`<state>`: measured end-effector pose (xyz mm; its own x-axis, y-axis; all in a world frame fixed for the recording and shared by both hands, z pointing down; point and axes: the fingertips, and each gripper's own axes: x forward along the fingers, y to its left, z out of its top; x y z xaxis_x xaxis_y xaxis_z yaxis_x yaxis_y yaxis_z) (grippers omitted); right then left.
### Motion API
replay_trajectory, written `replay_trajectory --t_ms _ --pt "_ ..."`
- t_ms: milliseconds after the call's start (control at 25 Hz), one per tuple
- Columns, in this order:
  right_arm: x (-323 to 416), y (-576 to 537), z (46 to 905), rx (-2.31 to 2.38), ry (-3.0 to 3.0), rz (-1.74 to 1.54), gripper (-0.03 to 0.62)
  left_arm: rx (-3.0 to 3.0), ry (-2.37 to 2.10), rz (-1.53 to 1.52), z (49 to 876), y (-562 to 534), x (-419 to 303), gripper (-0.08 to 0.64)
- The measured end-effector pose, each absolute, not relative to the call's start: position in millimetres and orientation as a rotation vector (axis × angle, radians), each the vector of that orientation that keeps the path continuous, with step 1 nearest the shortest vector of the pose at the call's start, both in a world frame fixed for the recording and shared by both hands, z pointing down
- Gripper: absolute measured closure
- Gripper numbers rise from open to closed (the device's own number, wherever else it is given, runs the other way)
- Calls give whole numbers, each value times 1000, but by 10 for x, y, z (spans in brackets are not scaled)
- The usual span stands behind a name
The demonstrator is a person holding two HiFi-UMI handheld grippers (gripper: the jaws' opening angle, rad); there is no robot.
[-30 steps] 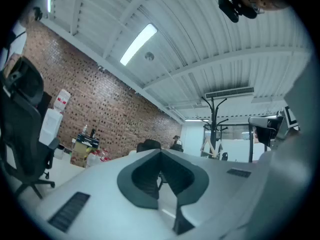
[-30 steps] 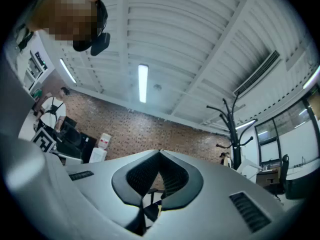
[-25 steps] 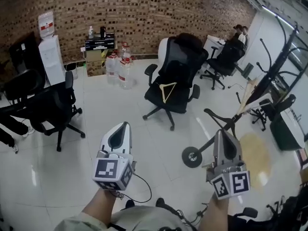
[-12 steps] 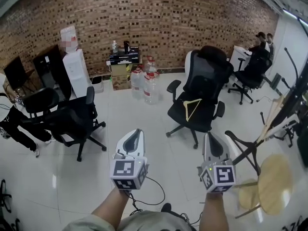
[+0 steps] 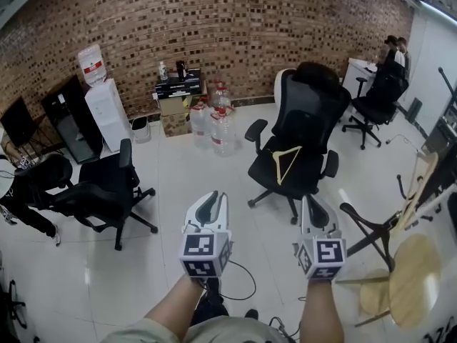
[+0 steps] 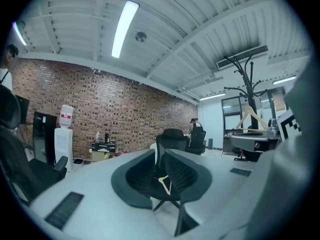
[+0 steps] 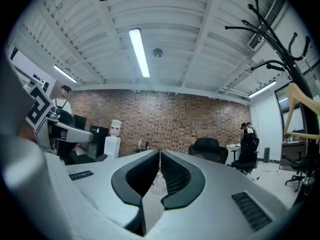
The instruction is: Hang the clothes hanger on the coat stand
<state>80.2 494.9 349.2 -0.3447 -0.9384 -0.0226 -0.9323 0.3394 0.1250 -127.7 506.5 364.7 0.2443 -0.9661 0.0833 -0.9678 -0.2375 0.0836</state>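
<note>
Underfoot, looking steeply down on a glossy white tiled floor point(image 5: 186, 170) of an office room, closed off at the back by a brick wall point(image 5: 235, 27) and at the right by a white wall point(image 5: 432, 48). Overhead, in both gripper views, seeing a ribbed white ceiling point(image 7: 165, 14) with strip lights point(image 7: 139, 51).

Counting three black office chairs in plain sight: a mid-floor chair point(image 5: 303, 120), a left chair point(image 5: 107, 188) and a back-right chair point(image 5: 378, 95). Passing over a further dark seat at the far left edge as too cut off to tell.

Counting two wooden hangers: the clothes hanger point(image 5: 284, 164) lying on the mid-floor chair's seat, well apart from the coat stand point(image 5: 357, 216), and a second hanger point(image 5: 416, 188) hanging on that black stand at the right.

Counting one water dispenser point(image 5: 103, 106) and one stack of boxes point(image 5: 175, 95) against the brick wall. Also counting one cluster of clear water jugs point(image 5: 212, 120) too bunched to number, one round wooden stool point(image 5: 413, 266) near the stand's feet and one black cable point(image 5: 239, 281) on the floor.

Counting two people point(image 5: 394, 45) at the back right and one person point(image 5: 11, 191) at the left edge.

Holding two grippers side by side above the floor: left gripper point(image 5: 213, 195) with jaws standing slightly apart and nothing between them, right gripper point(image 5: 312, 200) with jaws pressed together on nothing.
</note>
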Motion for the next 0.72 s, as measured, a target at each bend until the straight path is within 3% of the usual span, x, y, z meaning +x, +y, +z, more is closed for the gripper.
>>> replay_trajectory --t_ms 280,720 --pt "263 3429 3424 1863 -2346 -163 604 2453 -1662 34 3734 3328 -1777 494" --pt "-189 1882 3538 1943 -2237 -122 604 2525 -1538 83 3897 1614 -2082 494"
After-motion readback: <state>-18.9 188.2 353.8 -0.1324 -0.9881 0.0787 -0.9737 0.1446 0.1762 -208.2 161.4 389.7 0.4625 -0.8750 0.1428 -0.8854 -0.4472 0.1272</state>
